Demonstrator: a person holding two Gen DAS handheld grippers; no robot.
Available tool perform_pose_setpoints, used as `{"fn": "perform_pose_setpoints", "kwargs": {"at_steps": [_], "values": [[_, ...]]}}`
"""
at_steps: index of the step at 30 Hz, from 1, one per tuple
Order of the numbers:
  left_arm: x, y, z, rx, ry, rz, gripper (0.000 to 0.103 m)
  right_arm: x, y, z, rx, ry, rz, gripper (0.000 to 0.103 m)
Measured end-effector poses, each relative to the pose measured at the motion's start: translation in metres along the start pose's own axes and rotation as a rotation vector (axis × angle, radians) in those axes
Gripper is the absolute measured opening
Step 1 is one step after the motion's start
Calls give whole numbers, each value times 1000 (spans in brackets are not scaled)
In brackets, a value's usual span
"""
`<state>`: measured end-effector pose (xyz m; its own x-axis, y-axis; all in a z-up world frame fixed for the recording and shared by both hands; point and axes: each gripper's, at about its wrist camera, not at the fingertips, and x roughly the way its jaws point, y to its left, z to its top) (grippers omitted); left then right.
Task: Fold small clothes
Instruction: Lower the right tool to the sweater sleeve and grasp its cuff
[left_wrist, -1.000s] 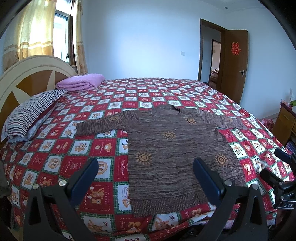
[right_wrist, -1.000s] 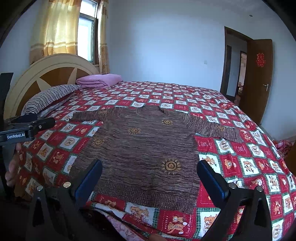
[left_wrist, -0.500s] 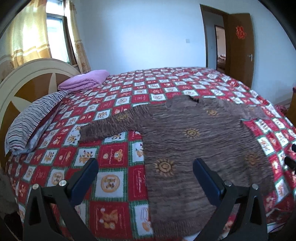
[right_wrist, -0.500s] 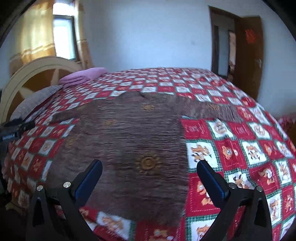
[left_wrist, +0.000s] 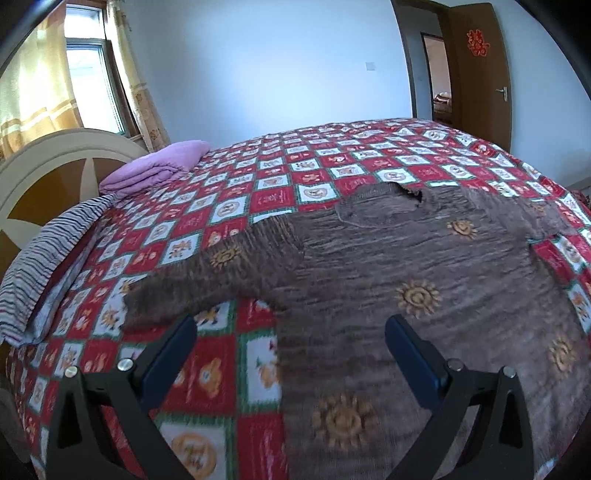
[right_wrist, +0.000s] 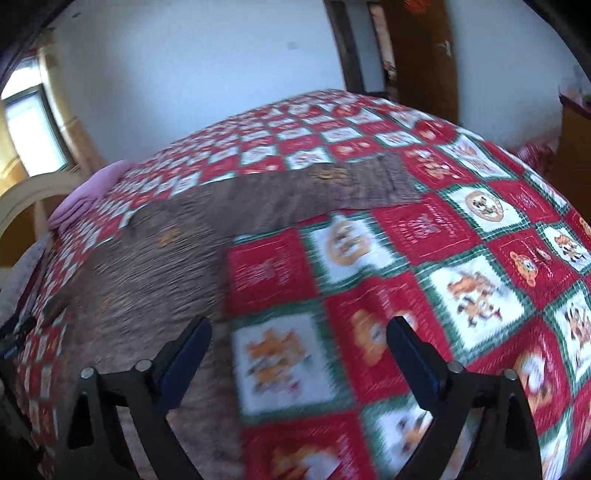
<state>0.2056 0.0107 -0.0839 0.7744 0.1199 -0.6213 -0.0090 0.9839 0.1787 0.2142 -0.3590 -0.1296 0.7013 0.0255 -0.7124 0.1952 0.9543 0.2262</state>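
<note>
A brown knitted sweater with orange sun motifs lies flat, front up, on the red-and-white checked quilt. Its left sleeve stretches out toward the pillow. My left gripper is open, hovering low over the spot where that sleeve meets the body. The right wrist view is blurred: the sweater fills the left side and its right sleeve runs along behind. My right gripper hangs over bare quilt beside the sweater's right edge, its jaws closing slightly with nothing between them.
A folded purple blanket and a striped pillow lie by the curved headboard at the left. A curtained window is behind it. An open brown door stands at the far right. A wooden cabinet flanks the bed.
Both grippers have come forward and down over the bed. The left one now sits by the left sleeve. The right one has rolled and swung right, past the sweater's side edge.
</note>
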Motion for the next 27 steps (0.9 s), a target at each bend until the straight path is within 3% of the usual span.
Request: {"fn": "perform_pose_setpoints", "kwargs": {"at_steps": [4,11,19,27], "values": [[36,1,9,-7,29,12,103,28,-25,23,33,25,-39,76],[91,10,21,-57,97,37,103,73,-62,59,108,62,-67,60],[128,28,31,-108,127,85,103,96,-99,108,162,6,-161,57],[157,32,38,-126,166,98,103,130,-111,148,143,22,-198,53]]}}
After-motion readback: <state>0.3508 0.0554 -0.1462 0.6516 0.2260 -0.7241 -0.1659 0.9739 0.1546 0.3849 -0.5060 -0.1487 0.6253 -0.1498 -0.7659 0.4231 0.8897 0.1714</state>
